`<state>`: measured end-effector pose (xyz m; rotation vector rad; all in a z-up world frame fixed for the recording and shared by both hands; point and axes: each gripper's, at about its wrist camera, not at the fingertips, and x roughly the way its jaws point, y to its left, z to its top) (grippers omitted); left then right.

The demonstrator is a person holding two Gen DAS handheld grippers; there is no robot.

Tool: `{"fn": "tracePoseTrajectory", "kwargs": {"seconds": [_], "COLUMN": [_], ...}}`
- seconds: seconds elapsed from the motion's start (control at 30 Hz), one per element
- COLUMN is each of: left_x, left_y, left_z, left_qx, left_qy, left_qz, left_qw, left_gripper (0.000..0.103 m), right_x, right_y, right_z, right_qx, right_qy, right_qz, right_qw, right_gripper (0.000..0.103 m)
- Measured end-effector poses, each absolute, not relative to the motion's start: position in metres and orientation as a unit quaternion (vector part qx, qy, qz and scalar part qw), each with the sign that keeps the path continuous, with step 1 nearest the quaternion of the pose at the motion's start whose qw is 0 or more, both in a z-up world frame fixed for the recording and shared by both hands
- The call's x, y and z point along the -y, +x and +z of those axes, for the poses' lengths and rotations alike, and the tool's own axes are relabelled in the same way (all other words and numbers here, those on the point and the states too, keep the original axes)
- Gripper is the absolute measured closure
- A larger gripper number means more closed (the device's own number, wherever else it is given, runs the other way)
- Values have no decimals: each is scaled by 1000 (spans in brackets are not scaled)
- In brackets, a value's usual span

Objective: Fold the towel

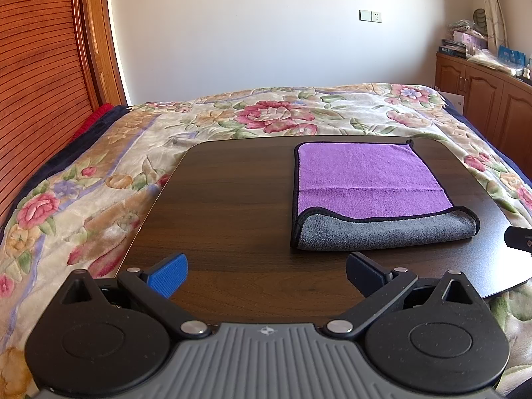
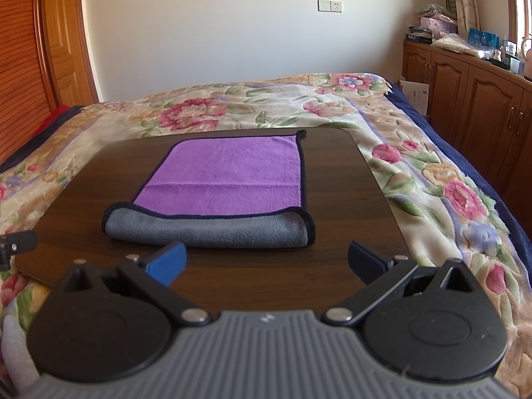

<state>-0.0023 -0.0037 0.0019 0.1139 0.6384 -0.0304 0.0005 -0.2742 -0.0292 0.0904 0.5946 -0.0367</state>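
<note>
A towel, purple on one side and grey on the other with a dark hem, lies on a dark wooden tabletop. Its near edge is folded over, so a grey band shows in front. My left gripper is open and empty, low over the table to the left of the towel's near edge. In the right wrist view the towel lies just ahead. My right gripper is open and empty, close in front of the grey fold, with its left fingertip near the fold.
The tabletop rests on a bed with a floral blanket. A wooden door is at the left and wooden cabinets with clutter on top at the right. The other gripper's tip shows at the frame edges.
</note>
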Motion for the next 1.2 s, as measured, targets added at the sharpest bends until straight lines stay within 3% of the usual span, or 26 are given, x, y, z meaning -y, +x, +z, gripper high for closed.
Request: {"fn": "tracePoseTrajectory", "kwargs": {"seconds": [1.2], "left_x": [10], "left_y": [7], "left_z": [-4], "left_qx": [-319], "left_qy": [77], "left_qz": [-25], "left_qw": [944], "left_gripper": [0], "right_x": [278], "right_y": [7], "right_z": [-28], "right_qx": [-295], "right_qy": [62], "right_qz": [-14], "right_qw": [953], "right_gripper": [0]}}
